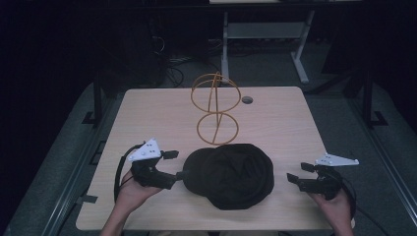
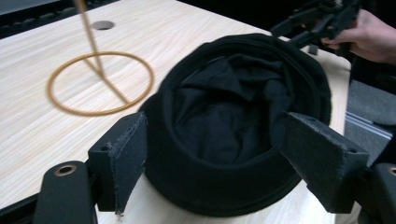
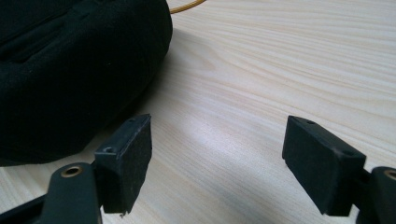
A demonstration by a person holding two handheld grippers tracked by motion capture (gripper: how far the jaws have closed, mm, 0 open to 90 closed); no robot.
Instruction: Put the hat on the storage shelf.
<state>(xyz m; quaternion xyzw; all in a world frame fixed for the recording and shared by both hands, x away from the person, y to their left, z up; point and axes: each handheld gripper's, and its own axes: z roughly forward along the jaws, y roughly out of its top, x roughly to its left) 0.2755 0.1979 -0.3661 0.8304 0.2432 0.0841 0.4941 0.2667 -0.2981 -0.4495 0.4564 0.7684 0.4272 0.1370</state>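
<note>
Cap: a black cap (image 1: 231, 176) lies on the table (image 1: 290, 128), near the front edge and about midway across; in the left gripper view (image 2: 233, 121) its hollow inside with crumpled lining faces the camera.
Writing: no brand, label or lettering can be read on the cap, the stand or the grippers.
Left gripper: the left gripper (image 1: 176, 164) sits at 9 o'clock of the cap, held in the person's left hand (image 1: 132, 192); a grey three-cornered plate rides on top.
Left fingers: spread wide, one pad (image 2: 125, 161) on each side of the cap's near rim; whether the pads press on the cloth I cannot tell.
Right gripper: the right gripper (image 1: 301, 173) rests at 3 o'clock of the cap, apart from it, in the right hand (image 1: 335, 206).
Right fingers: wide apart over bare wood, nothing between them (image 3: 130, 161); the cap's edge (image 3: 70, 70) lies at 10 o'clock of them in the right gripper view.
Stand: a yellow wire stand (image 1: 216, 109) rises at 12 o'clock of the cap, its base ring just beside the cap's far rim.
Hole: a round grommet (image 1: 247, 100) sits near the table's far edge, at 1 o'clock of the stand.
Edges: the cap's front rim comes close to the table's near edge.
Open room: bare wood stretches at 10 and 2 o'clock of the cap, and between cap and right gripper.
</note>
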